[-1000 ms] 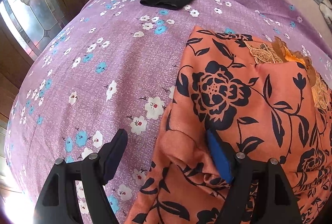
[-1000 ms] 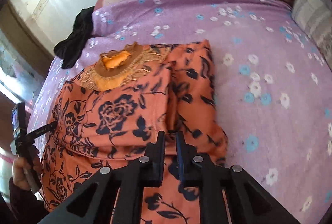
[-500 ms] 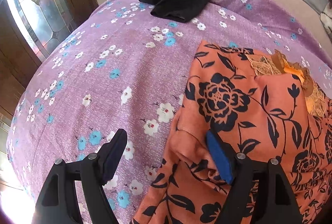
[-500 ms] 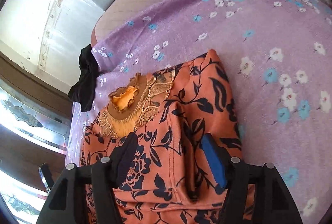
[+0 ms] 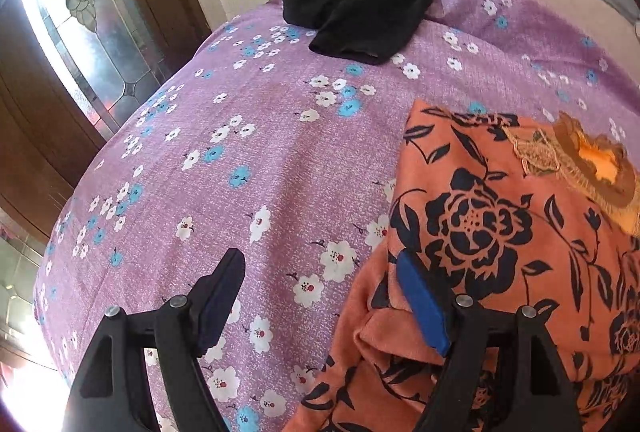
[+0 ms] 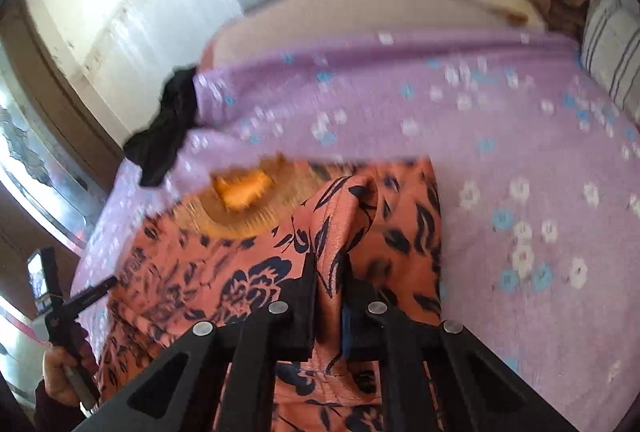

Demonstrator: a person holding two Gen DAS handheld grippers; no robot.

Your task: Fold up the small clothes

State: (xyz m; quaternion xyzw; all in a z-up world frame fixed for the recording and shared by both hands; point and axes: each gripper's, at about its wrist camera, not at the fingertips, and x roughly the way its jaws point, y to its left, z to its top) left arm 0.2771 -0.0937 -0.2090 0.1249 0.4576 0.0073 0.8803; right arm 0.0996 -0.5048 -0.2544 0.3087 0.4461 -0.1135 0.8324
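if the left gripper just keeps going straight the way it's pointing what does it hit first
Probably the purple bedsheet: the open left gripper points across it, the orange dress edge just off to the right. Depth is unclear.

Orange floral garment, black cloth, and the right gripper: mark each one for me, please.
Orange black-flowered garment (image 5: 500, 232): left wrist view, on the large rose print.
Black crumpled cloth (image 5: 360, 3): left wrist view, on its middle.
Right gripper (image 6: 330, 280): right wrist view, between the fingers, shut on a garment fold.
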